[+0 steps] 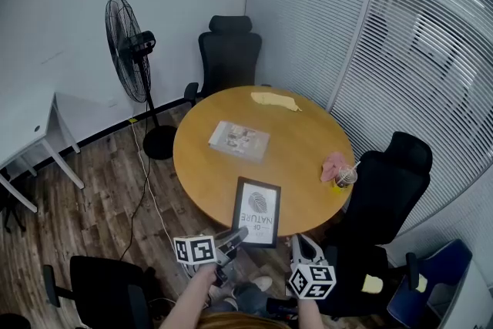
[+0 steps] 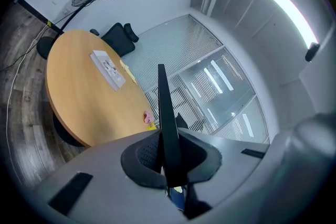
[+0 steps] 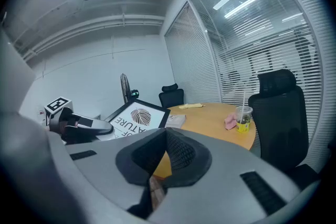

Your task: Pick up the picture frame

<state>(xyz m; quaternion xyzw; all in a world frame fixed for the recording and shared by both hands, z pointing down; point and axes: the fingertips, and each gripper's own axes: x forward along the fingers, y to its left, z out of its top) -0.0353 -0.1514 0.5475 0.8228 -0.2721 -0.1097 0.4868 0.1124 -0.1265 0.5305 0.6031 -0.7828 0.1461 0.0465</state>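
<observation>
The picture frame (image 1: pixel 257 210) is black with a white print. It stands tilted over the near edge of the round wooden table (image 1: pixel 223 177). My left gripper (image 1: pixel 237 233) is shut on the frame's lower left edge. In the left gripper view the frame (image 2: pixel 161 102) shows edge-on as a thin black blade clamped between the pads of the left gripper (image 2: pixel 167 157). My right gripper (image 1: pixel 296 241) hangs just right of the frame, apart from it. In the right gripper view the right gripper (image 3: pixel 167 136) is shut with nothing in it, and the frame (image 3: pixel 137 117) is to its left.
On the table lie a flat booklet (image 1: pixel 239 139), a yellow cloth (image 1: pixel 275 99), a pink cloth (image 1: pixel 333 164) and a cup with a straw (image 1: pixel 346 176). Black office chairs (image 1: pixel 228 50) (image 1: pixel 389 181) stand around it. A floor fan (image 1: pixel 131 50) and a white desk (image 1: pixel 27 127) are at the left.
</observation>
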